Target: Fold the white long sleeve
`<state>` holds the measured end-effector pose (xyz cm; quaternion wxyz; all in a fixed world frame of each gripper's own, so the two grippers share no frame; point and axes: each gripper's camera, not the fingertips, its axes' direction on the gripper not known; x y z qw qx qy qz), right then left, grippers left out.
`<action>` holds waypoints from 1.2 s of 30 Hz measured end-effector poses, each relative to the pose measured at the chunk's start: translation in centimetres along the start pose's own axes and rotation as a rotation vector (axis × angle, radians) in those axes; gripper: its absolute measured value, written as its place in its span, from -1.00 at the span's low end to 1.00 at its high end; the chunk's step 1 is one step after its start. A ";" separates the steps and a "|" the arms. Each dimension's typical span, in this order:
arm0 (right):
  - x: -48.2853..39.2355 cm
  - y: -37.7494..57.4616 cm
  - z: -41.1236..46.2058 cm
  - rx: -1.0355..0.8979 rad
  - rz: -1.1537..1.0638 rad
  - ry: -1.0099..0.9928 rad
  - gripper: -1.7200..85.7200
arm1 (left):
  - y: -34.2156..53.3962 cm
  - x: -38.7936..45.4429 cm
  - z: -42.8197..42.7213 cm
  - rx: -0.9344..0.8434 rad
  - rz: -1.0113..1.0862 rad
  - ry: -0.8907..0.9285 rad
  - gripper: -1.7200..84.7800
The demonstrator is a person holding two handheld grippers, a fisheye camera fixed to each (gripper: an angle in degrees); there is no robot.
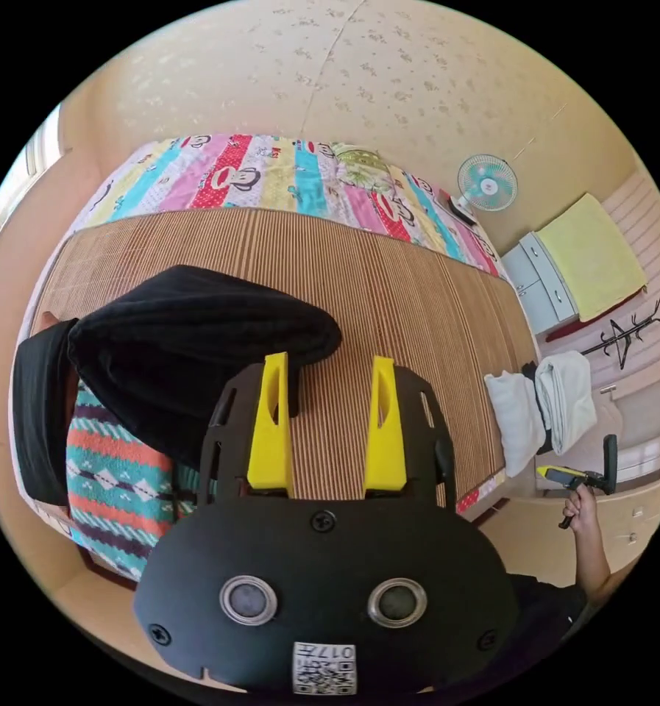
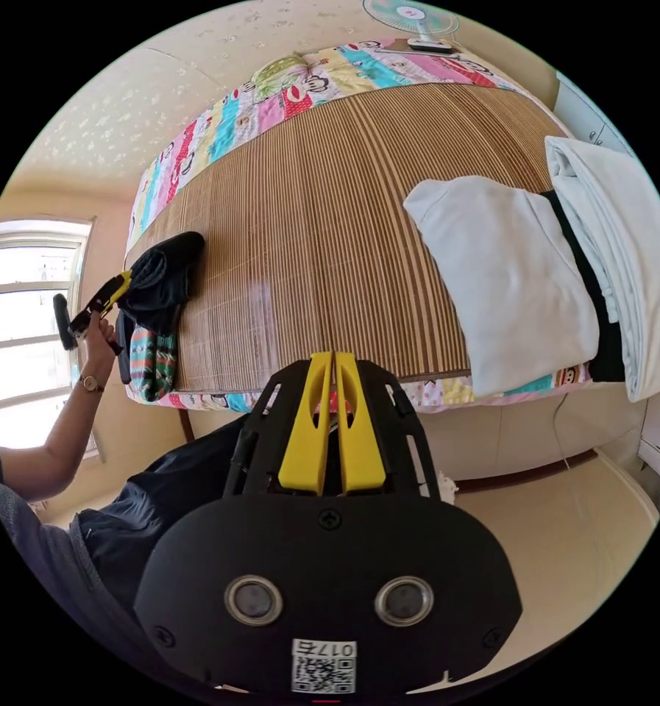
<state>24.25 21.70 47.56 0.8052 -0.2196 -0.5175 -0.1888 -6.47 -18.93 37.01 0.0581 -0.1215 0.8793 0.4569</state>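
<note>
Left gripper view above bamboo mat (image 1: 388, 294), right gripper view off its edge, both sharing mat (image 2: 307, 220)

In the left gripper view a mat (image 1: 388, 294) covers the bed's middle, with a quilt (image 1: 285, 173) along its upper edge. A dark garment (image 1: 197, 331) lies at left on a patterned one (image 1: 116, 485) — folded clothes (image 1: 543, 412) sit at the right edge. A fan (image 1: 487, 182) stands upper right, a cabinet (image 1: 539, 283) below it.

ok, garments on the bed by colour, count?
White folded garments: 2
Black garments: 2, a bundled one and one between the whites
Teal patterned knit garment: 1
Total: 5
</note>
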 end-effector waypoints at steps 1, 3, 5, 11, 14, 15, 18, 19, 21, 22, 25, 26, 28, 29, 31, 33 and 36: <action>-1.2 0.6 0.6 -0.002 0.008 -0.023 -0.94 | -1.0 -0.3 -0.2 -0.006 0.007 -0.002 -0.57; -2.9 1.3 1.5 0.000 0.027 -0.059 -0.95 | -4.9 0.7 -0.6 -0.038 0.103 -0.072 -0.58; -4.5 1.9 2.2 0.002 0.049 -0.089 -0.95 | -7.7 3.1 0.6 -0.106 0.243 -0.127 -0.62; -9.0 2.8 4.7 -0.012 0.055 -0.136 -0.95 | -13.9 10.3 9.9 -0.522 0.608 -0.194 -0.73; -10.8 2.8 5.1 -0.008 0.051 -0.119 -0.95 | -16.1 12.3 12.7 -0.702 0.603 -0.187 -0.76; -11.4 2.7 5.2 -0.004 0.051 -0.125 -0.95 | -16.8 12.8 13.4 -0.766 0.574 -0.182 -0.78; -12.5 2.6 4.7 0.022 0.055 -0.162 -0.95 | -19.2 14.0 12.5 -0.819 0.462 -0.097 -0.86; -12.7 2.7 4.3 0.041 0.056 -0.177 -0.95 | -20.0 14.3 11.7 -0.803 0.433 -0.071 -0.87; -12.7 3.1 3.5 0.073 0.065 -0.186 -0.95 | -23.6 15.5 6.2 -0.676 0.363 0.112 -0.92; -12.5 3.4 3.1 0.087 0.075 -0.184 -0.95 | -24.6 15.7 4.5 -0.639 0.349 0.192 -0.94; -11.5 3.8 2.6 0.097 0.099 -0.179 -0.95 | -29.9 16.3 -5.0 -0.388 0.283 0.983 -0.97; -11.3 3.8 2.5 0.098 0.102 -0.179 -0.95 | -32.1 15.8 -8.4 -0.226 0.179 1.290 -0.98; -10.5 3.6 2.1 0.103 0.123 -0.180 -0.95 | -34.9 15.3 -13.1 -0.045 0.070 1.403 -0.98; -10.3 3.5 1.9 0.108 0.127 -0.184 -0.95 | -36.6 15.6 -16.1 0.009 0.096 1.351 -0.98; -9.7 3.0 0.9 0.140 0.128 -0.208 -0.95 | -38.6 15.6 -19.1 0.010 0.130 1.130 -0.97; -9.3 2.5 0.3 0.151 0.134 -0.225 -0.95 | -38.7 13.5 -19.5 0.003 -0.014 0.808 -0.95; -8.7 1.9 -0.6 0.150 0.147 -0.207 -0.95 | -35.8 8.3 -17.0 0.035 -0.327 0.634 -0.73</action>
